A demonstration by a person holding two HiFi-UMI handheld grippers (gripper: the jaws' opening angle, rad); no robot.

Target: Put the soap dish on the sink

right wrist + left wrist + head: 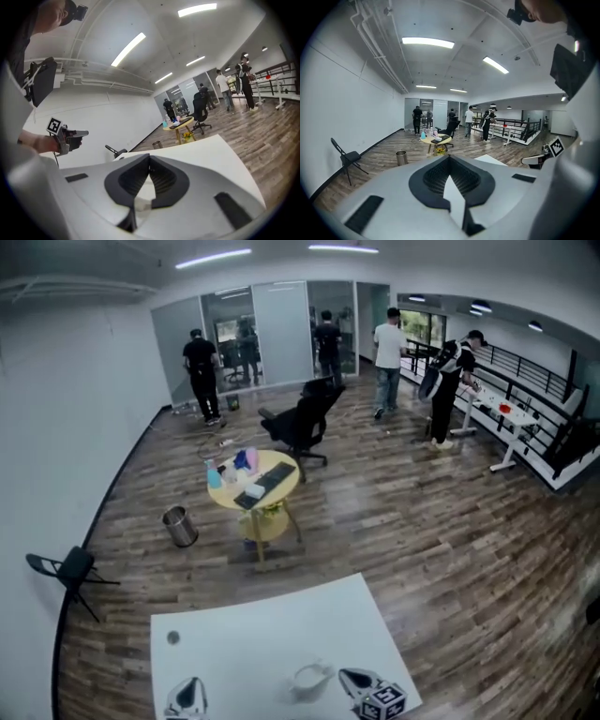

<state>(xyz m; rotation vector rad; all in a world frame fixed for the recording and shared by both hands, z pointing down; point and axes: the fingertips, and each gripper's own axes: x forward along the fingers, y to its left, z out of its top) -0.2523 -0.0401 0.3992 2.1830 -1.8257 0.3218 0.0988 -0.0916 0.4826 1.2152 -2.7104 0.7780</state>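
Note:
A small white dish-like thing, which may be the soap dish, sits near the front edge of a white table. No sink is in view. My left gripper is low at the dish's left, over the table's front edge. My right gripper with its marker cube is just right of the dish, apart from it. In the left gripper view the left gripper has its jaws together and empty. The right gripper is shut too, holding nothing, above the white tabletop.
A small dark round spot lies on the white table. Beyond stand a round yellow table with bottles and a keyboard, a black office chair, a metal bin, a folding chair. Several people stand far off.

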